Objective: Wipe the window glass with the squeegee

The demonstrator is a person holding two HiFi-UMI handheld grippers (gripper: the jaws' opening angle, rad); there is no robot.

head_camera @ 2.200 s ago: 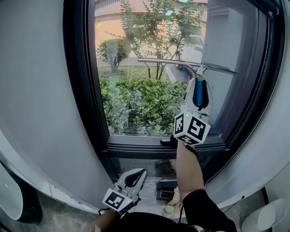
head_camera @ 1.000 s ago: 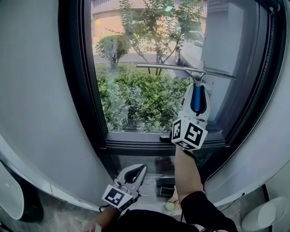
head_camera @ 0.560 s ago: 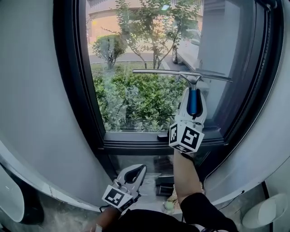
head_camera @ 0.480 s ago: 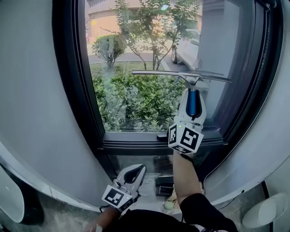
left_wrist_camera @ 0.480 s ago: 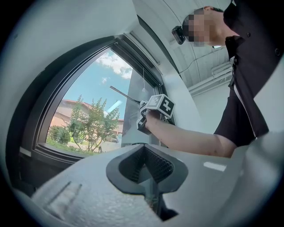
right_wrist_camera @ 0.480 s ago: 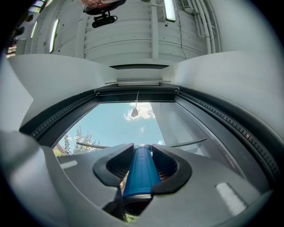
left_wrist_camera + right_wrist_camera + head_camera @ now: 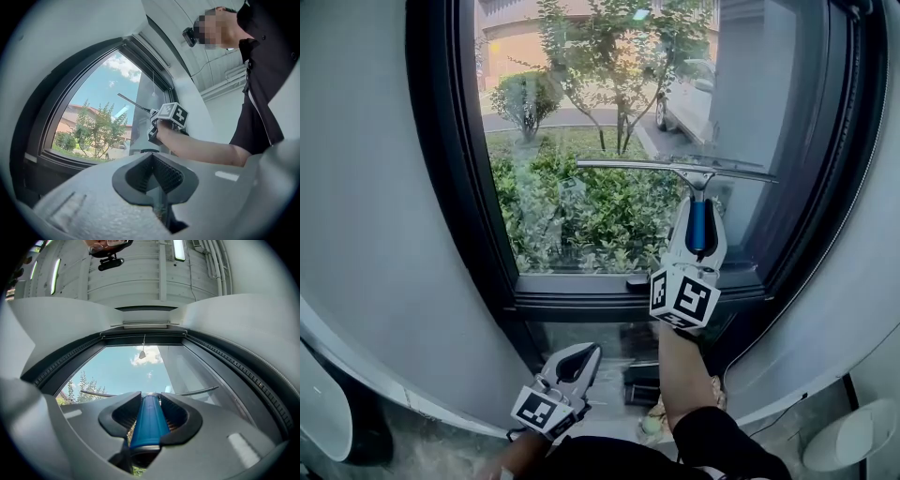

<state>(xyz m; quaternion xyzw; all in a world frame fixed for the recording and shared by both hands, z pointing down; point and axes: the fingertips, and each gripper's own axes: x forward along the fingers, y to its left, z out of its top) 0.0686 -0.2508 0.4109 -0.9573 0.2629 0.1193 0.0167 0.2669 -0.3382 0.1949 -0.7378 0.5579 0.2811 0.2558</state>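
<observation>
The squeegee (image 7: 697, 217) has a blue handle and a long metal blade (image 7: 675, 169) lying level against the lower part of the window glass (image 7: 581, 122). My right gripper (image 7: 697, 225) is shut on the blue handle (image 7: 148, 420), pointing up at the pane; the blade's ends (image 7: 96, 393) show on both sides of the jaws in the right gripper view. My left gripper (image 7: 573, 364) hangs low below the sill, shut with nothing between its pads (image 7: 154, 172). From the left gripper view, the right gripper's marker cube (image 7: 171, 114) and the squeegee show against the window.
A dark window frame (image 7: 441, 169) surrounds the glass, with a sill (image 7: 581, 300) along the bottom. Grey walls flank the window on both sides. Bushes, trees and a parked car lie outside. A small dark box and some items sit on the floor (image 7: 642, 389) below.
The squeegee blade has slid down the glass, from upper-middle height toward the lower part of the pane. The right gripper came down with it. The left gripper stayed put.
</observation>
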